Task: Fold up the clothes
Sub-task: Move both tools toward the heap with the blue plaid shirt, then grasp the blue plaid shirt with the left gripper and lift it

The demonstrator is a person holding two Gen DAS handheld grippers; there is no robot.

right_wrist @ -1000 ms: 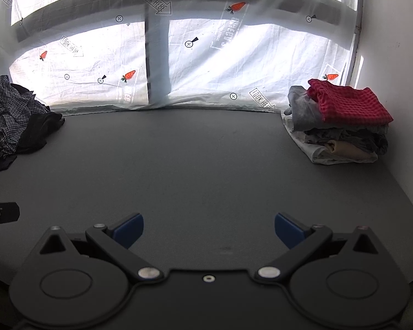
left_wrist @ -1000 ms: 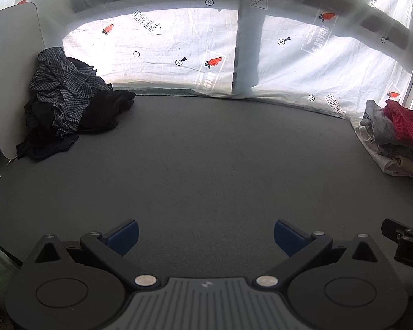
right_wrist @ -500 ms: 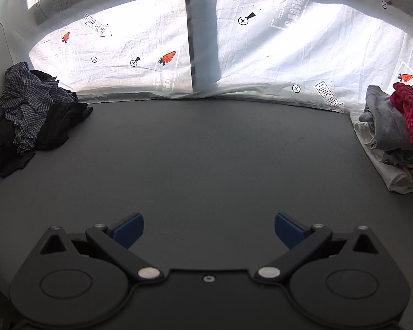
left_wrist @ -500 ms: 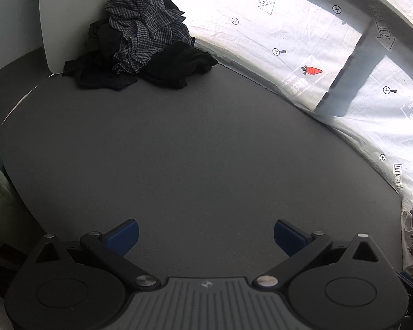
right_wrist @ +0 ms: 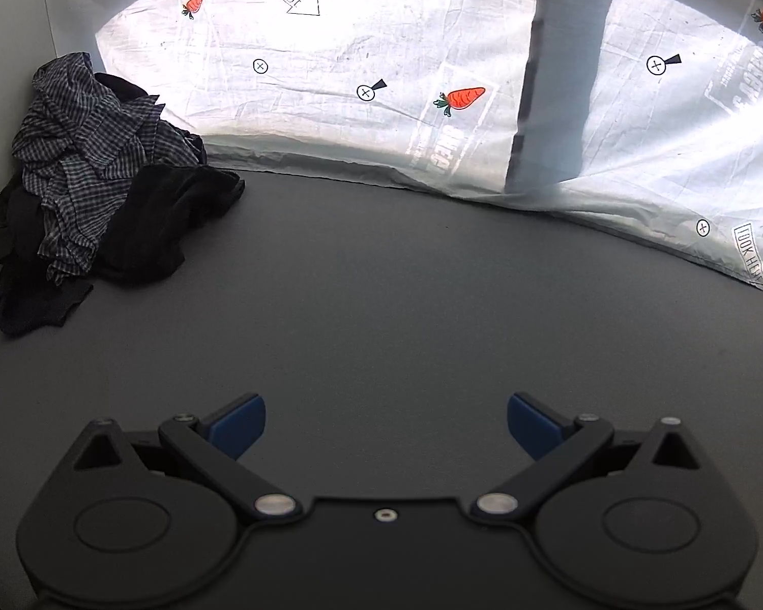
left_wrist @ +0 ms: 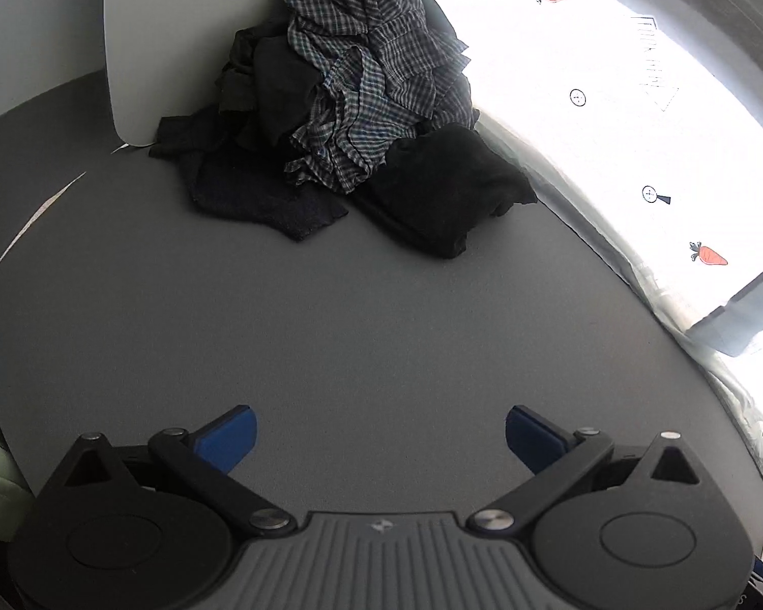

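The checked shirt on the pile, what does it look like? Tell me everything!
The checked shirt is thin woven cloth with a small dark-and-pale check. It is crumpled and unfolded, heaped on top of black clothes and draping down over them. The pile sits on the grey table, in the corner against a white board and near the carrot-print sheet. Neither tool touches it.

Your right gripper (right_wrist: 385, 424) hangs wide apart and empty above the grey counter (right_wrist: 432, 295). The clothes pile (right_wrist: 101, 188), checked shirt (right_wrist: 84, 152) on top, sits well apart at far left.
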